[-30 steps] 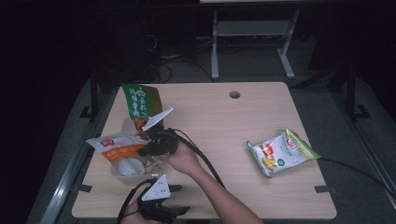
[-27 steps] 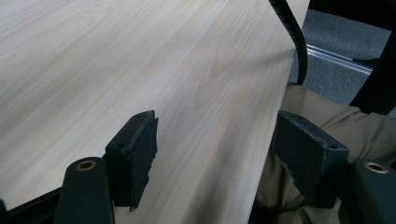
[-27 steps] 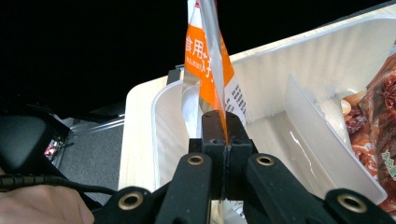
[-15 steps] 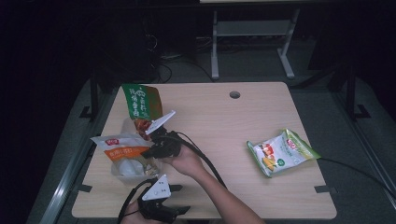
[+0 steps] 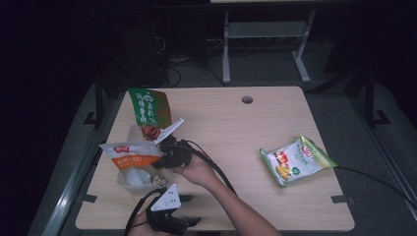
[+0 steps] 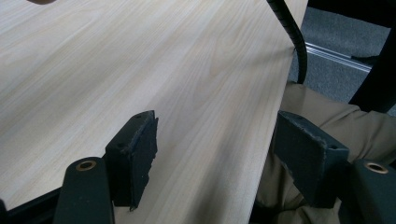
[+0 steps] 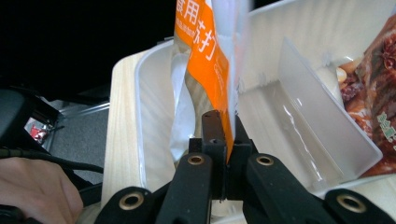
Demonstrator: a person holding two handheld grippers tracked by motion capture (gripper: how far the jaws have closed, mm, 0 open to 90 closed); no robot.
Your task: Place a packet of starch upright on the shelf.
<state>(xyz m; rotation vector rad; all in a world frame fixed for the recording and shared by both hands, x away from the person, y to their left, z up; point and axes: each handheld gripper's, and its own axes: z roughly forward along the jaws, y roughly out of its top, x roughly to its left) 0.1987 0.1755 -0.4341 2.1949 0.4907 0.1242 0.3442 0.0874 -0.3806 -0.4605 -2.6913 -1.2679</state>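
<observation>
Since the earlier frames, the orange-and-white packet (image 5: 130, 153) has shifted slightly toward the near side and sits lower over the clear plastic box (image 5: 140, 178); the left tool has not moved.

Nearest, the left tool (image 5: 189, 222) rests at the front edge of the surface (image 5: 236, 128), jaws wide apart with nothing between them; the left gripper view shows bare wood between its pads (image 6: 135, 163).

Beyond it, the right tool (image 7: 222, 140) has its jaws clamped tight on the lower edge of the packet (image 7: 205, 51), which hangs into the near compartment of the box (image 7: 149, 112). A clear divider (image 7: 317, 121) splits the box; the far compartment holds the end of a green-and-brown snack bag (image 5: 147, 110), which leans out of the box toward the back.

Cable from the right tool trails across the surface toward the person. Well apart, at the right side, a green-and-white snack bag (image 5: 297, 160) lies flat. A round cable hole (image 5: 247, 100) sits near the far edge.
</observation>
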